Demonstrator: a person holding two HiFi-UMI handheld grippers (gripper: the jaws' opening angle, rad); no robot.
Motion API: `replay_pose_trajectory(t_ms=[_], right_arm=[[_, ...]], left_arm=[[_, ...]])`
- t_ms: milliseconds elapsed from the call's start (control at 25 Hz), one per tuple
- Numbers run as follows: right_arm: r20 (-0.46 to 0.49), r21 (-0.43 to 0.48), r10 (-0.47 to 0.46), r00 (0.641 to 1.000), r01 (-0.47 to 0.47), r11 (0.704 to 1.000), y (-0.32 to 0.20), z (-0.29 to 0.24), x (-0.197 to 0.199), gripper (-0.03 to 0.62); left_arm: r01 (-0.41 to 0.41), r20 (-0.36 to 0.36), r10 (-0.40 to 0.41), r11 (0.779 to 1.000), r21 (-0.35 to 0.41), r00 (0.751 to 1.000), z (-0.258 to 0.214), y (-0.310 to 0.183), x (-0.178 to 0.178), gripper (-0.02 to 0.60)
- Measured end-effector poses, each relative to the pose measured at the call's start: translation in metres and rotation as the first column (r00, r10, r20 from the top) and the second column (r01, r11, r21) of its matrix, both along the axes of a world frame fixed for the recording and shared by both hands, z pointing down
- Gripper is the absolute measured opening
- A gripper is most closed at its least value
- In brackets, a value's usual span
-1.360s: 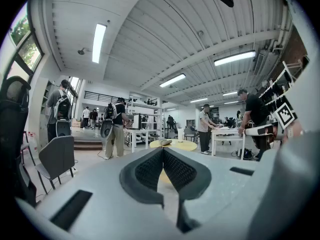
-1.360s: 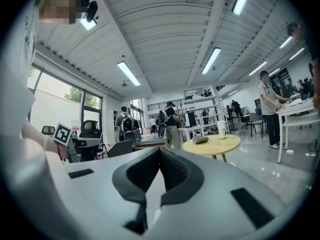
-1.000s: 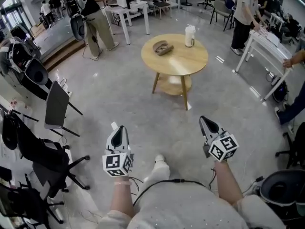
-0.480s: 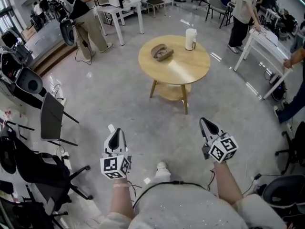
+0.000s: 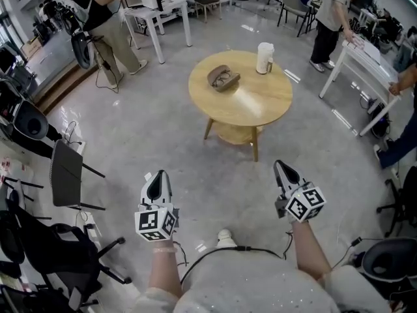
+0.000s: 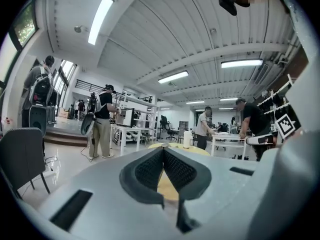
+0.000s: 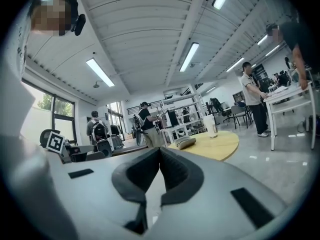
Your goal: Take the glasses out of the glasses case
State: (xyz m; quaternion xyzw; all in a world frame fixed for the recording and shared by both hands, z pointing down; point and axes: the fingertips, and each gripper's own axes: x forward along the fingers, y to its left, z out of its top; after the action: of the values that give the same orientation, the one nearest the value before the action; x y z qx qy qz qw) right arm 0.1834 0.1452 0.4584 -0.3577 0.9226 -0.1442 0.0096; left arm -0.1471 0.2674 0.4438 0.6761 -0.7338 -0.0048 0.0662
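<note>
A grey-brown glasses case (image 5: 223,78) lies on the round wooden table (image 5: 251,106), far ahead of me; it also shows as a small shape on the table in the right gripper view (image 7: 185,142). Whether the case lid is up cannot be made out. My left gripper (image 5: 158,177) and right gripper (image 5: 279,167) are held low near my body, well short of the table. Both have their jaws closed tip to tip with nothing between them, as seen in the left gripper view (image 6: 163,149) and the right gripper view (image 7: 159,149).
A white cup (image 5: 264,58) stands on the table's far right. Black office chairs (image 5: 65,175) line the left. White desks (image 5: 158,8) and several people stand around the room, one (image 5: 329,23) at a desk to the right.
The view has advanced toward the table, which sits slightly lower and larger in the frame. Both grippers keep the same closed pose in front of me.
</note>
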Motion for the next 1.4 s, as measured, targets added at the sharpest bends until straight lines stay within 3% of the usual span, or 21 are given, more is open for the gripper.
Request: replay_pose_trajectory(t_ms=[360, 880, 1400], right_arm=[[0.017, -0.032, 0.031, 0.999, -0.031, 0.999, -0.029, 0.010, -0.022, 0.006], [0.009, -0.079, 0.044, 0.999, -0.043, 0.996, -0.064, 0.020, -0.034, 0.006], [0.029, -0.097, 0.007, 1.000, -0.004, 0.995, -0.163, 0.027, -0.090, 0.006]], left_arm=[[-0.036, 0.023, 0.036, 0.999, -0.008, 0.999, 0.004, -0.034, -0.019, 0.005], [-0.016, -0.014, 0.016, 0.999, -0.035, 1.000, 0.025, -0.051, -0.034, 0.005], [-0.034, -0.009, 0.034, 0.998, -0.052, 0.999, 0.028, -0.153, -0.069, 0.005]])
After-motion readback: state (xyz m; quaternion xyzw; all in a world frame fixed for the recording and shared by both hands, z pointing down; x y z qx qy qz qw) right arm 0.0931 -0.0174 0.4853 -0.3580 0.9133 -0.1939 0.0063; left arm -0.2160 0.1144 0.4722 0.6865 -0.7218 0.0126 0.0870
